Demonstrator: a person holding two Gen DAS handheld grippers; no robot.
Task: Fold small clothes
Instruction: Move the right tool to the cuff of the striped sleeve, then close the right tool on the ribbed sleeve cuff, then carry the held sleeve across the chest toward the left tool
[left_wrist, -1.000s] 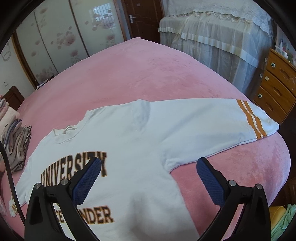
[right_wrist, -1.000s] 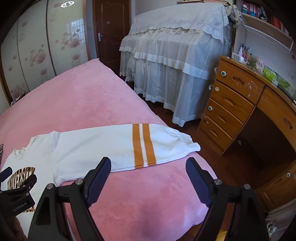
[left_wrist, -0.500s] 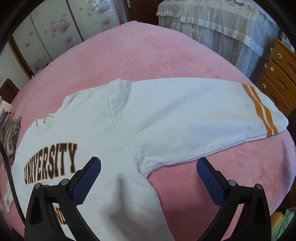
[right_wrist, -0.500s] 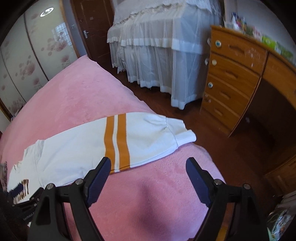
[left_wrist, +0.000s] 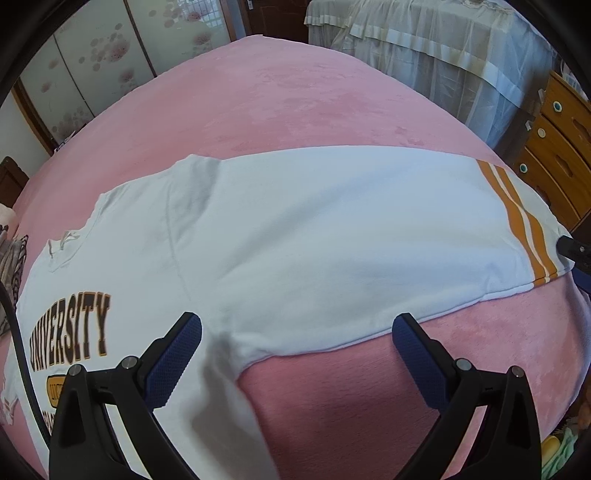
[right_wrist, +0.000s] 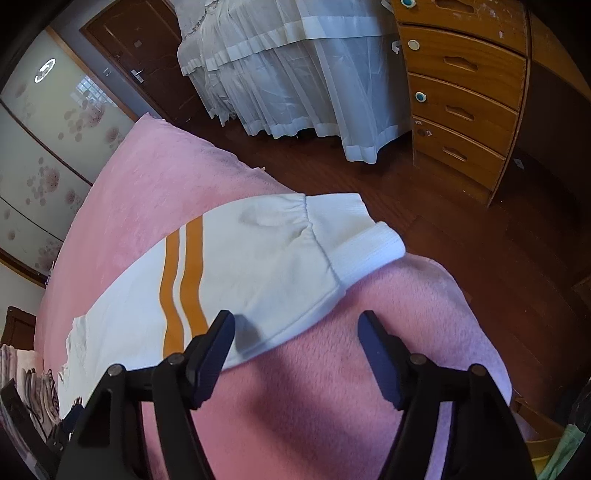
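A white sweatshirt (left_wrist: 295, 229) with a brown "UNIVERSITY" print lies flat on the pink bed cover (left_wrist: 280, 96). One sleeve stretches out to the right. My left gripper (left_wrist: 297, 328) hovers open just over the armpit and the sleeve's lower seam, with nothing pinched. The sleeve's end (right_wrist: 258, 251) carries two orange stripes (right_wrist: 184, 280) and a ribbed cuff (right_wrist: 365, 240) near the bed's corner. My right gripper (right_wrist: 297, 325) straddles the sleeve's lower edge beside the stripes. Its jaws are closing and its pads stand clear of the cloth.
A pile of folded clothes (left_wrist: 11, 258) sits at the far left of the bed. Off the bed's right edge lie dark wooden floor (right_wrist: 480, 258), a wooden chest of drawers (right_wrist: 461, 92) and furniture under a white lace cover (left_wrist: 424, 55).
Both grippers have come down closer to the sweatshirt. The right one has rolled, moved in over the sleeve's striped end, and its jaws have narrowed.
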